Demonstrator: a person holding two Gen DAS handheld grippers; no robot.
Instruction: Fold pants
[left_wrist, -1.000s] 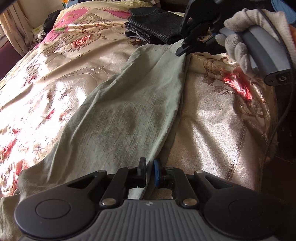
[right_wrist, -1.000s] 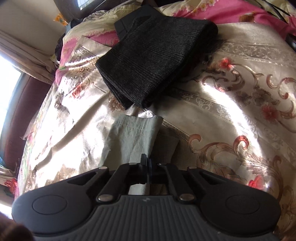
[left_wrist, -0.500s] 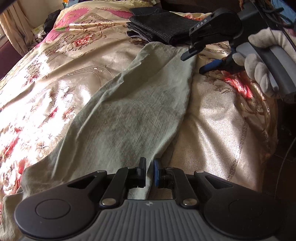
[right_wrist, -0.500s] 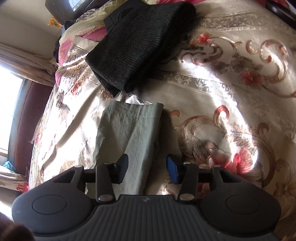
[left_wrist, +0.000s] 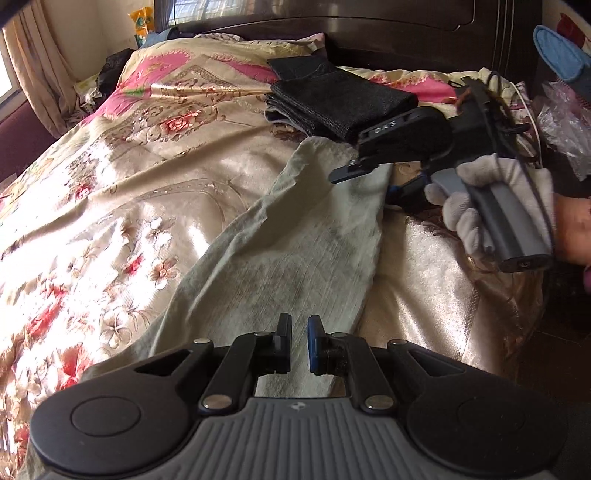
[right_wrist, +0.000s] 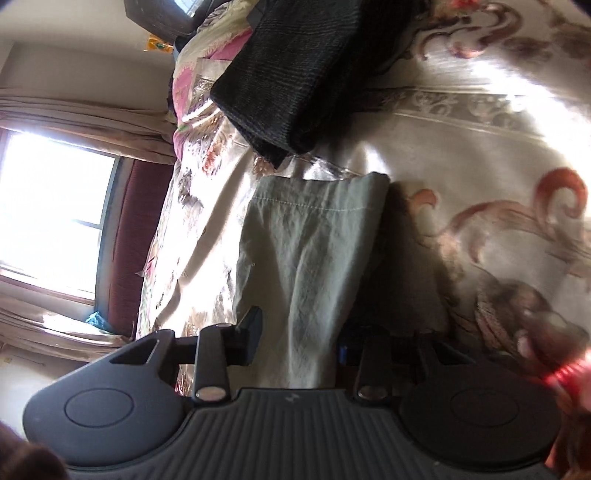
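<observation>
Pale green pants (left_wrist: 295, 251) lie stretched out on the floral bedspread (left_wrist: 110, 192), legs laid one on the other, hem end far away. My left gripper (left_wrist: 298, 343) sits over the near end of the pants, its jaws a narrow gap apart with cloth lying between and below them. My right gripper (left_wrist: 369, 181) is open at the hem end (right_wrist: 317, 206), one finger over the cloth and the other beside its edge. In the right wrist view the open gripper (right_wrist: 299, 339) straddles the leg.
A folded dark garment (left_wrist: 332, 103) lies just beyond the hem, near the dark wooden headboard (left_wrist: 369, 33). A curtained window (right_wrist: 48, 221) is at the left. The bed's right edge (left_wrist: 517, 295) drops off close to the pants.
My right gripper has let go of the hem, opened wide and rolled to the side. My left gripper's jaws have parted a little. The pants leg now lies flat.
</observation>
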